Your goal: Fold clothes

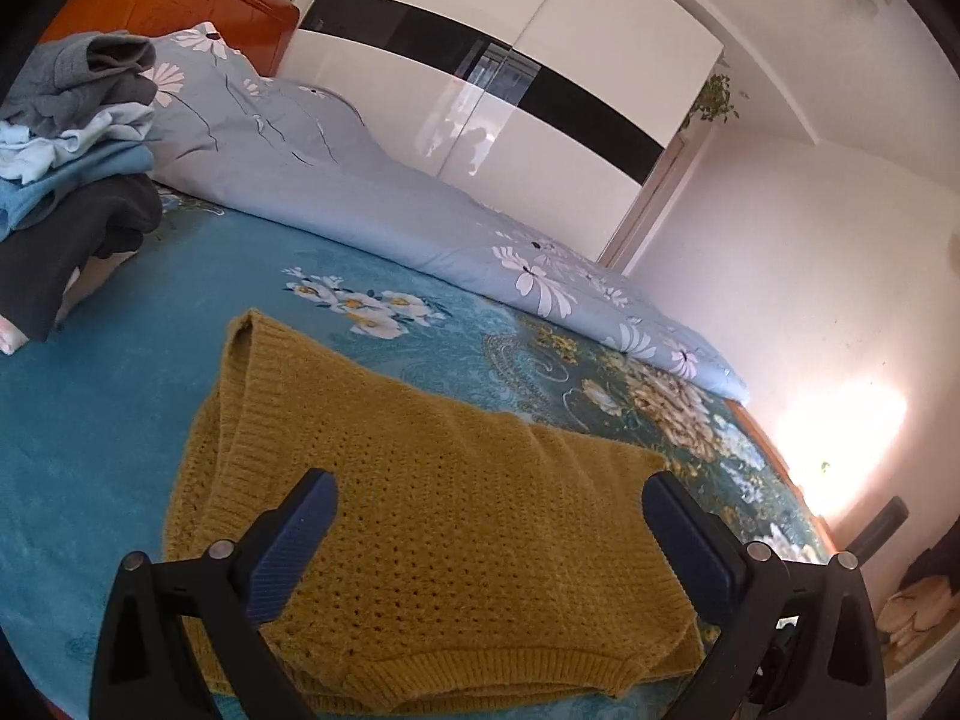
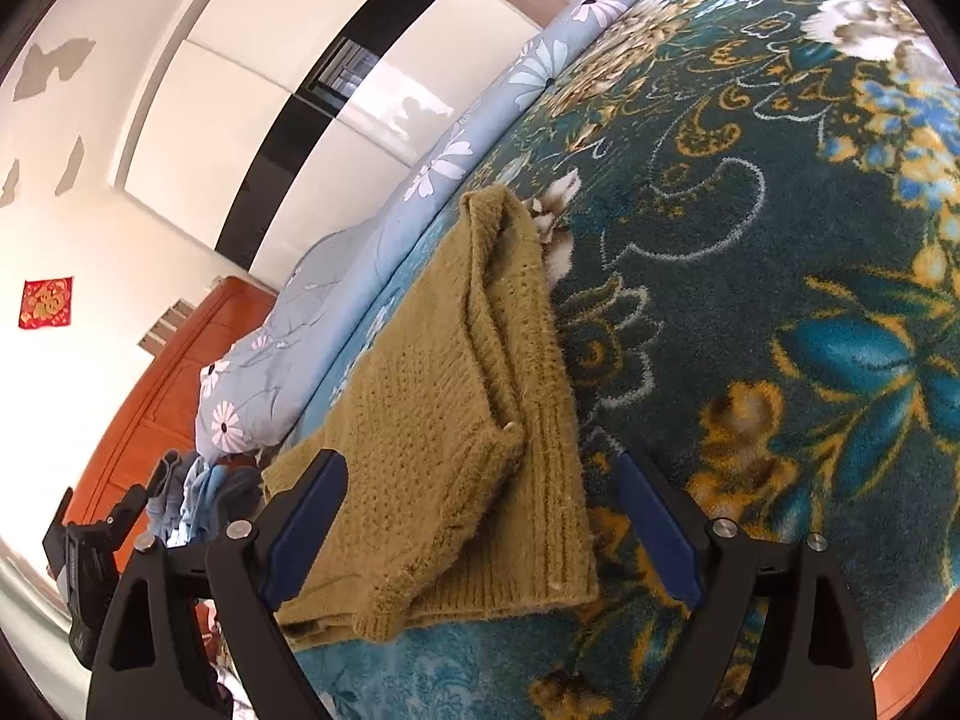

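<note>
A mustard-yellow knitted sweater point(image 1: 432, 516) lies folded on the teal floral bedspread point(image 1: 120, 360). My left gripper point(image 1: 489, 486) is open and empty, hovering over the sweater's near part, jaws wide apart. In the right wrist view the sweater point(image 2: 444, 420) lies folded with a sleeve turned over it. My right gripper point(image 2: 480, 468) is open and empty, its jaws astride the sweater's near edge. The left gripper's black body point(image 2: 90, 564) shows at the lower left of the right wrist view.
A pile of grey, blue and dark clothes point(image 1: 72, 150) sits at the far left of the bed. A blue flowered duvet point(image 1: 420, 210) lies along the far side. An orange wooden headboard point(image 1: 168, 0) and a white wardrobe point(image 1: 510, 90) stand behind.
</note>
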A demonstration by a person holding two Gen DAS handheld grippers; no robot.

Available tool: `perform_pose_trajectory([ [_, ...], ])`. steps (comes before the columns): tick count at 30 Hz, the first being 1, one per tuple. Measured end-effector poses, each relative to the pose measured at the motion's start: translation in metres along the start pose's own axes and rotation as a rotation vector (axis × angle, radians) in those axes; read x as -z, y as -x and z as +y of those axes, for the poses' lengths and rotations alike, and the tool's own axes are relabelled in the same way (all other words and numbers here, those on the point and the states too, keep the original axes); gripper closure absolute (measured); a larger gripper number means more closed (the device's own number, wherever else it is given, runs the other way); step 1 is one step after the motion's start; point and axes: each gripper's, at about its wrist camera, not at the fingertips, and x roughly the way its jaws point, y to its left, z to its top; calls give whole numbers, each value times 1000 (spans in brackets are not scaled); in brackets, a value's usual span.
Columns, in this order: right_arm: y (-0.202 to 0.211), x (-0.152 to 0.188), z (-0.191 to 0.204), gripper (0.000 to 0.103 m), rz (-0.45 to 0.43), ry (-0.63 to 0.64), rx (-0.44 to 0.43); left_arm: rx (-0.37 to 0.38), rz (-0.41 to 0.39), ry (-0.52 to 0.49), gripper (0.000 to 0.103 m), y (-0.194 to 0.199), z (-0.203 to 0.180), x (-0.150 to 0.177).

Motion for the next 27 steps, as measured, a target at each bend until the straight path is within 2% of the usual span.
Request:
perform_pose_trajectory([
  [4, -3, 2, 14, 12, -12, 61, 12, -32, 4, -50, 1, -5, -12, 6],
  [8, -11, 2, 24, 12, -4, 108, -6, -19, 109, -118, 1, -27, -22, 14],
  [11, -17, -1, 24, 15, 3, 97, -4, -48, 160, -165, 7, -43, -29, 20],
  [13, -21, -2, 22, 18, 6, 80, 9, -43, 204, -160, 18, -56, -29, 24],
  [15, -23, -3, 20, 25, 7, 61, 28, -37, 258, -153, 42, -68, -27, 29],
  [16, -24, -3, 20, 27, 7, 61, 48, -36, 283, -151, 49, -74, -27, 31],
  [17, -25, -4, 19, 33, 9, 58, 64, -37, 304, -151, 68, -77, -27, 34],
  [18, -26, -4, 17, 38, 14, 54, 77, -34, 326, -149, 79, -81, -26, 37],
  [19, -27, -5, 15, 39, 19, 49, 84, -27, 349, -144, 81, -85, -25, 41],
  [21, -27, -5, 12, 42, 19, 41, 83, -42, 385, -149, 91, -92, -24, 50],
  [23, -27, -5, 12, 45, 17, 36, 95, -57, 411, -147, 95, -98, -22, 58],
  [25, -28, -4, 11, 53, 20, 31, 111, -56, 410, -139, 96, -99, -20, 62],
  [27, -28, -6, 10, 71, 34, 24, 125, -64, 415, -155, 96, -100, -22, 65],
])
